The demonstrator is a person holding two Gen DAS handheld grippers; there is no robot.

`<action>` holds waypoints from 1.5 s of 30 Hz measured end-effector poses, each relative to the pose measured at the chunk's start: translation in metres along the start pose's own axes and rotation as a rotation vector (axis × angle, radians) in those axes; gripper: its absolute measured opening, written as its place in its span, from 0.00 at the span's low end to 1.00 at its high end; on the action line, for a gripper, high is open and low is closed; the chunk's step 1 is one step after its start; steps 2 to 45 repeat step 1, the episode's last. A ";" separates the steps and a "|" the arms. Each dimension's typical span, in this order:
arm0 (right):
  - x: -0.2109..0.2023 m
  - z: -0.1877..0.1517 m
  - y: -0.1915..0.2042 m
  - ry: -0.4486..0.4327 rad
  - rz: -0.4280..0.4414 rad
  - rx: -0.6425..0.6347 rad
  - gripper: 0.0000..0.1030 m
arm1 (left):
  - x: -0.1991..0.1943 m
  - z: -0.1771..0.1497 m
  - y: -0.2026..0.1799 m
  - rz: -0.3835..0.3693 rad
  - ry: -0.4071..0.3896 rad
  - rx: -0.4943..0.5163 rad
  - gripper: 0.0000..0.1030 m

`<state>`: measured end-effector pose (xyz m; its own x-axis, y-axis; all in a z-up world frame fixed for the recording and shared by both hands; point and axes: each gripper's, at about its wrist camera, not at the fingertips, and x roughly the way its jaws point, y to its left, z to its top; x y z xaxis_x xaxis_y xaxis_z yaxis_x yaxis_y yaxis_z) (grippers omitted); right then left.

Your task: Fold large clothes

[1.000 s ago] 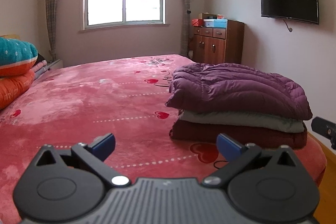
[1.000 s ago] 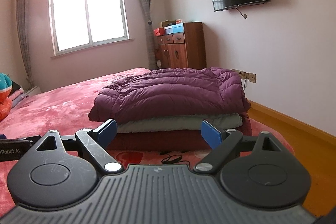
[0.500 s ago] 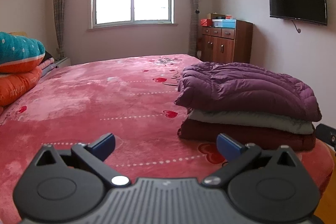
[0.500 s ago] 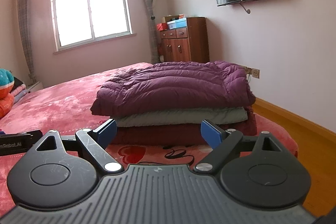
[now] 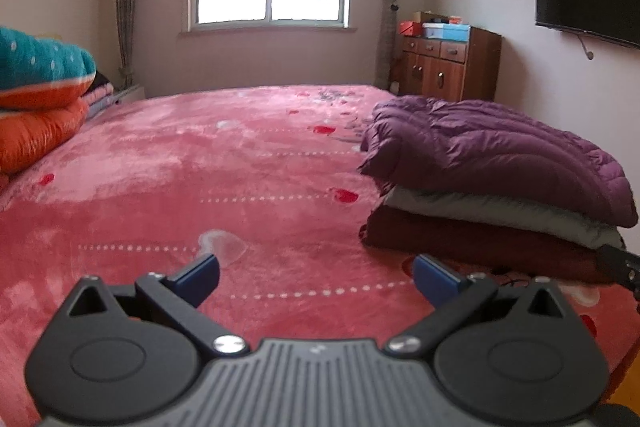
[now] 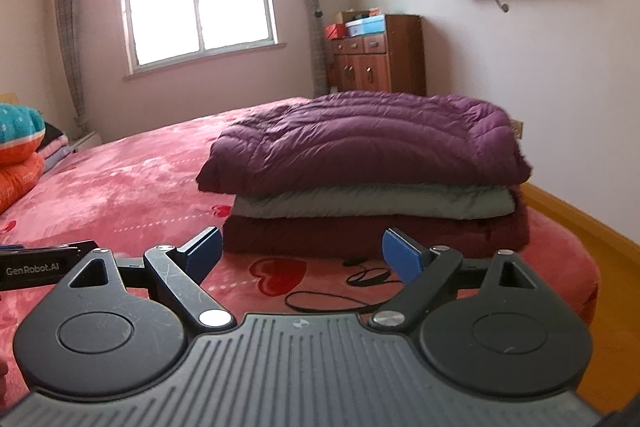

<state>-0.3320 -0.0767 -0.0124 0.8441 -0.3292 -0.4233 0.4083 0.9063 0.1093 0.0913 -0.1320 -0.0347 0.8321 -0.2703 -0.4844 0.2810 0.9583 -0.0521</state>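
Step judged: between garments, nothing held. Left tongs [image 5: 316, 277] and right tongs [image 6: 300, 253] are seen spread wide and empty above the bed [image 5: 168, 163]. Three folded items are stacked at the bed's right corner: purple down jacket [image 6: 360, 143] on top, grey layer [image 6: 372, 201], maroon layer [image 6: 376, 235]. Edges look square, puffy. Next move likely calls for fetching another unfolded garment; none is seen.

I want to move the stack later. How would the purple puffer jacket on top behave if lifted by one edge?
The purple puffer jacket looks puffy and quilted, so probably light and floppy; lifted by one edge it would likely unfold. Its smooth shell may slide off the grey garment.
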 end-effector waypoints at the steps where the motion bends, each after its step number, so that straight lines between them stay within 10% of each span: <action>1: 0.007 -0.001 0.002 0.009 0.010 -0.004 1.00 | 0.007 -0.002 0.003 0.008 0.014 -0.005 0.99; 45: 0.007 -0.001 0.002 0.009 0.010 -0.004 1.00 | 0.007 -0.002 0.003 0.008 0.014 -0.005 0.99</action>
